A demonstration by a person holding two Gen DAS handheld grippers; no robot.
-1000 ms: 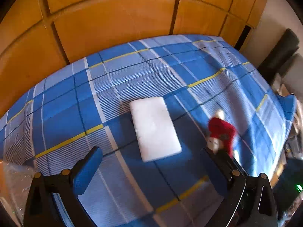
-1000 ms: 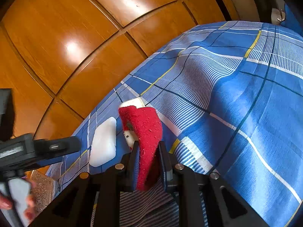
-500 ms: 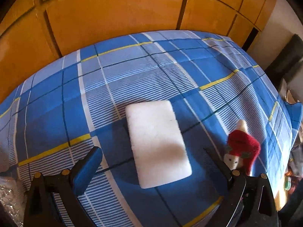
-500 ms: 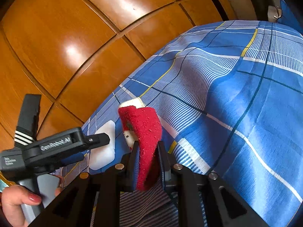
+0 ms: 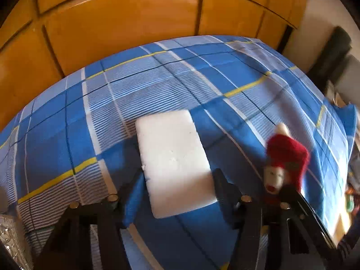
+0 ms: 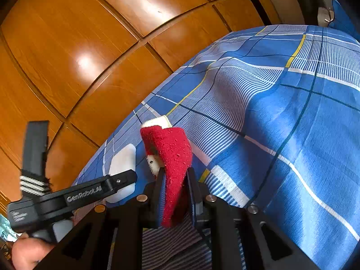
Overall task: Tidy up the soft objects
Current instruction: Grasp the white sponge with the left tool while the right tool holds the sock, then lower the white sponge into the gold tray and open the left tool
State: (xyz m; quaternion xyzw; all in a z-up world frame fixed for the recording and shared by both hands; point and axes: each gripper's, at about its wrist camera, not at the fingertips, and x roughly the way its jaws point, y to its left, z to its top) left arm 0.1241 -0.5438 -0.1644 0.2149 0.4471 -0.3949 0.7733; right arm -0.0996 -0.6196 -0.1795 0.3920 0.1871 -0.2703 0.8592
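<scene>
We see our left gripper [image 5: 177, 184], jaws just closing, straddling the white rectangular foam block [image 5: 174, 162] on the blue plaid bed [image 5: 112, 103], while our right gripper [image 6: 174, 175] clamps the red plush doll [image 6: 171, 155] beside that block.

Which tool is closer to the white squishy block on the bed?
Left. The left tool has just been closing around the white foam block, one finger on each side. The right tool stays off to the side, shut on the red plush toy.
</scene>
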